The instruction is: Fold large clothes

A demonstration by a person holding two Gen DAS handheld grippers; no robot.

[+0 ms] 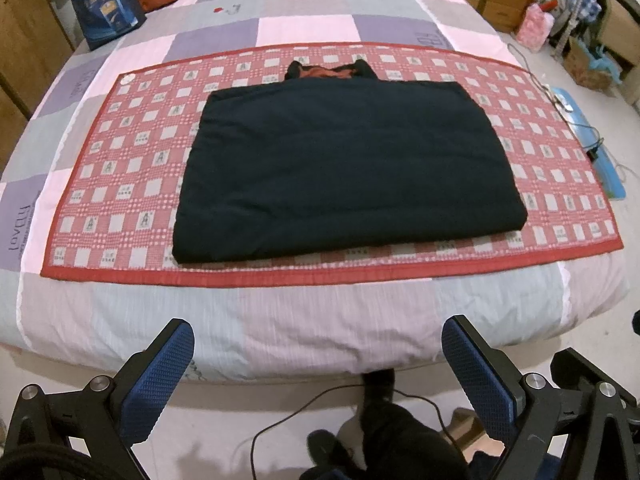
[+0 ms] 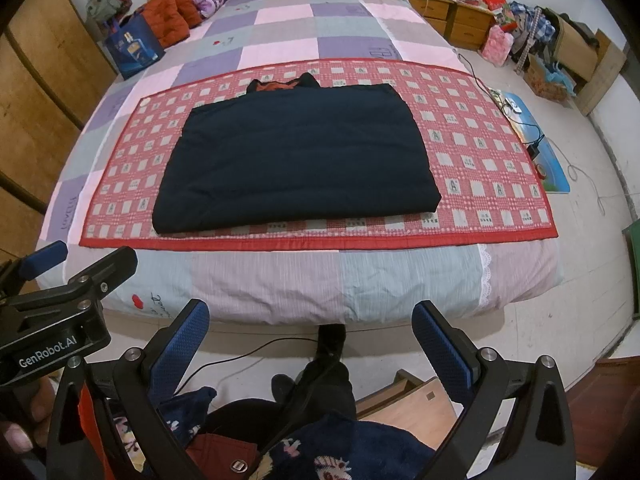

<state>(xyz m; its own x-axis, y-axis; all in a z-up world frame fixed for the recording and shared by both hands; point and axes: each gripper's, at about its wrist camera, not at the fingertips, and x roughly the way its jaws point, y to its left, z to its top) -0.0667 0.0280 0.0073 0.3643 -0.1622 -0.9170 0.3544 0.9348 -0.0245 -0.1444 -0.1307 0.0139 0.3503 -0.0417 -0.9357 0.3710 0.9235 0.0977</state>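
Nearest, the left gripper [image 1: 318, 350] and the right gripper [image 2: 311, 332] hang off the foot of the bed [image 1: 280, 320], both spread wide with nothing between their blue pads. Beyond the bed edge lies the red checked mat [image 1: 120, 184], and centred on it the dark garment [image 1: 344, 168], folded into a broad rectangle with an orange-lined collar [image 1: 328, 72] peeping out at the far edge. Further folding seems optional; the layers are too dark to count. For another fold, pinch both near corners together, lift evenly, and carry them straight to the far edge. At the back stands a blue bag [image 1: 106, 10].
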